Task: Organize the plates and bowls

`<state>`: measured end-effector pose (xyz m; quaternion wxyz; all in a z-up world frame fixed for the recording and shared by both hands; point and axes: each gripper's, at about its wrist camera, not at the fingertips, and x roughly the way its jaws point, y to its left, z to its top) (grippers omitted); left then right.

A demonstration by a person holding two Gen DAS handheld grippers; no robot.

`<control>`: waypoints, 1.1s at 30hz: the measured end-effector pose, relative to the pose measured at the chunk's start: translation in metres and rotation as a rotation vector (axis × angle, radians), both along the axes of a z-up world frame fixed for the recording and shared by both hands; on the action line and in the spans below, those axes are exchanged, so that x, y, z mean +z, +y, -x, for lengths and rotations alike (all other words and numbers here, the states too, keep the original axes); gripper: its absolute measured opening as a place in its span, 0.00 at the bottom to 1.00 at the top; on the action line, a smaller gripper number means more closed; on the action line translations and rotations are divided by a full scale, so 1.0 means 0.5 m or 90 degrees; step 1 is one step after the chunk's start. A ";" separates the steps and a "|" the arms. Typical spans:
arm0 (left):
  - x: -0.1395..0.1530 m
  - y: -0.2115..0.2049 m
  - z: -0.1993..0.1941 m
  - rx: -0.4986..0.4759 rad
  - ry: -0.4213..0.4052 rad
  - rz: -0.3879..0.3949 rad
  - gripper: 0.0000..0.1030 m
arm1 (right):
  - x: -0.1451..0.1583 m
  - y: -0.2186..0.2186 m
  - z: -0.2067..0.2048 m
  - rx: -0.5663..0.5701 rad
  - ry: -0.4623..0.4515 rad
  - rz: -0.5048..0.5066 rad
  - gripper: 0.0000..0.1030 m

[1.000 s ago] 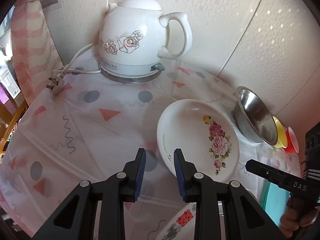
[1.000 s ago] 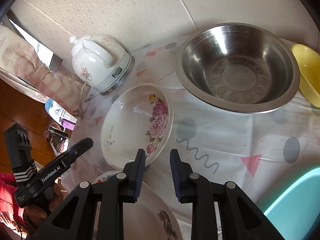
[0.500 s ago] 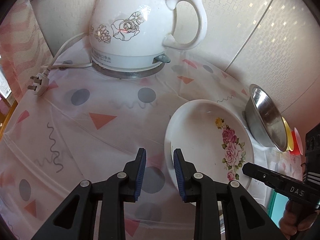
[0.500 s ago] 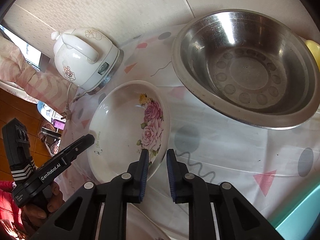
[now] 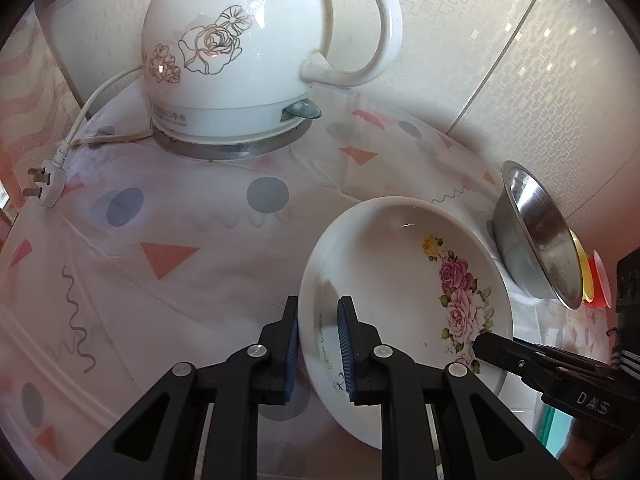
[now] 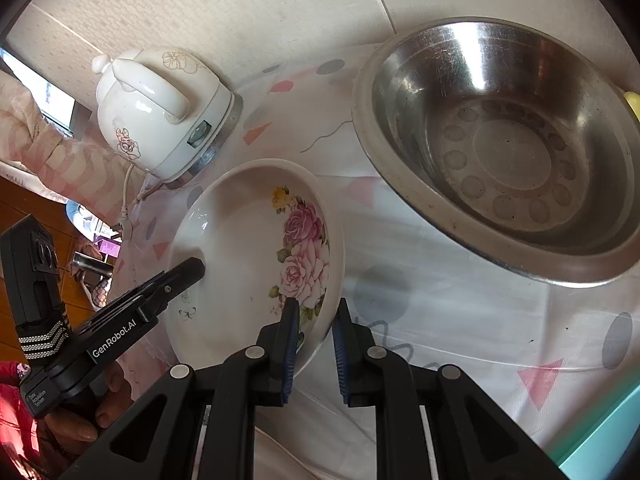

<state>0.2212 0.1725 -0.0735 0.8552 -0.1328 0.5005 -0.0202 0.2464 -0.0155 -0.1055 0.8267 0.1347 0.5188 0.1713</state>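
A white deep plate with pink roses point(image 5: 404, 280) sits on the patterned tablecloth; it also shows in the right wrist view point(image 6: 248, 248). My left gripper point(image 5: 318, 344) straddles the plate's left rim, one finger outside and one inside, with a gap still showing. My right gripper point(image 6: 314, 344) straddles the plate's right rim the same way, jaws narrowly apart. A steel bowl point(image 6: 504, 148) stands to the right of the plate, also seen in the left wrist view point(image 5: 536, 236).
A white floral electric kettle point(image 5: 256, 56) on its base stands behind the plate, its cord and plug point(image 5: 44, 180) trailing left. Yellow and red bowls point(image 5: 592, 280) lie behind the steel bowl. A teal tray edge point(image 6: 608, 440) is at the lower right. A wall backs the table.
Both grippers have moved forward onto the plate, so each now has a finger on either side of its rim. The kettle looms closer in the left view.
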 end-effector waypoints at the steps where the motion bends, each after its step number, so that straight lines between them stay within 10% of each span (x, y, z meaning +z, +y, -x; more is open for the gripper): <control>1: 0.001 0.002 0.002 0.000 0.002 0.006 0.16 | 0.001 -0.001 0.000 -0.003 0.000 0.000 0.16; 33: 0.081 -0.078 0.094 -0.057 -0.067 0.017 0.16 | 0.057 -0.095 0.076 -0.038 -0.051 -0.054 0.16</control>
